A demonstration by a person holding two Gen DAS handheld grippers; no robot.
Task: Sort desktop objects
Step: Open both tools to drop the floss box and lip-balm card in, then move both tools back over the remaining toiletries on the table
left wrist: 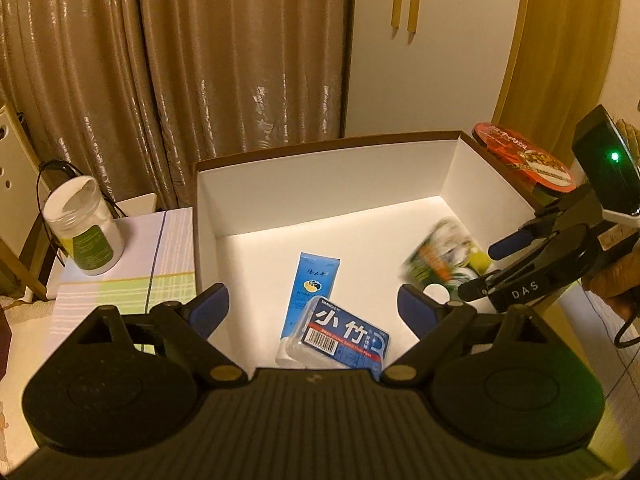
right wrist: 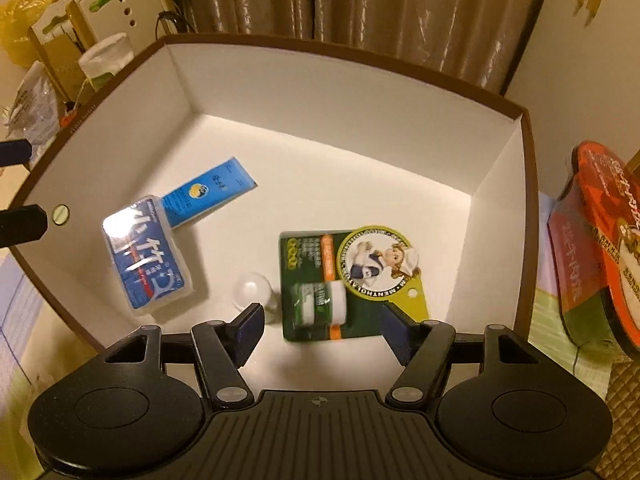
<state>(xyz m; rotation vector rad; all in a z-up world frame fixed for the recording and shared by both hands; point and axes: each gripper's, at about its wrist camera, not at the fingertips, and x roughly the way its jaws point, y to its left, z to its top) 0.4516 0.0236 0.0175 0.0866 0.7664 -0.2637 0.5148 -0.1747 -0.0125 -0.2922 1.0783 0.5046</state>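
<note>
A white box with a brown rim (left wrist: 320,147) (right wrist: 360,63) holds a blue tube (left wrist: 316,280) (right wrist: 208,191), a clear floss case with a blue label (left wrist: 346,336) (right wrist: 146,256), a small white cap (right wrist: 251,288) and a green blister card with a little jar (left wrist: 440,256) (right wrist: 352,276). The card looks motion-blurred. My right gripper (right wrist: 323,330) (left wrist: 488,268) is open just above the card, not touching it. My left gripper (left wrist: 314,312) (right wrist: 16,188) hangs open over the box's near left side, above the floss case, with nothing in it.
A white jar with a green label (left wrist: 82,228) (right wrist: 106,58) stands on a checked cloth left of the box. A red-lidded instant noodle bowl (left wrist: 524,160) (right wrist: 592,240) sits right of the box. Curtains hang behind. A hand (left wrist: 616,284) holds the right gripper.
</note>
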